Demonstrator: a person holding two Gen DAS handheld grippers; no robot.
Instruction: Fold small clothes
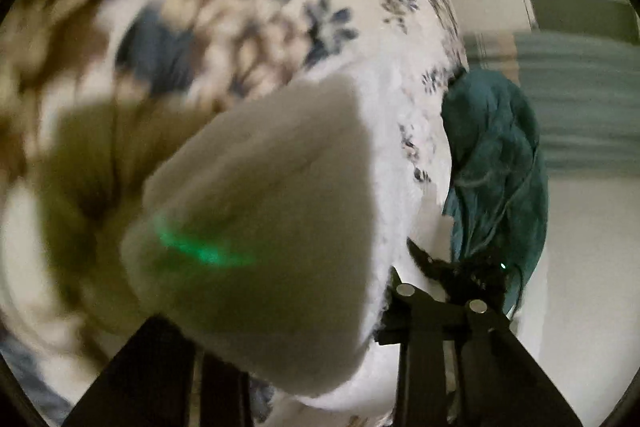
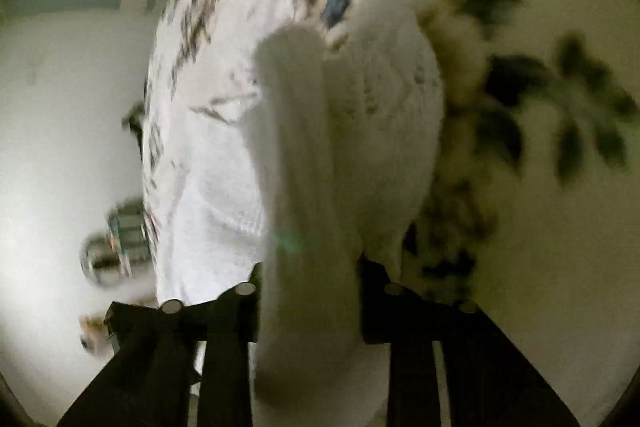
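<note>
White knit garment [image 2: 304, 187] pinched in right hand-held gripper [image 2: 310, 303]; left hand-held gripper [image 1: 280, 307] likewise.

- Bed under a white floral-print cover [image 1: 256, 11], blue and brown flowers, blurred.
- White knitted garment [image 2: 224, 195] lying on the cover.
- Teal cloth [image 1: 496, 163] draped at the bed's edge, hanging over the side.

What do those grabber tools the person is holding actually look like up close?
Both are matt black. The left gripper and right gripper each have two flat, angular fingers built from strut-like bars. Small round silver studs sit on the finger tops. A green glow falls on the white cloth nearby. No cables, hands or sleeves are visible.
</note>
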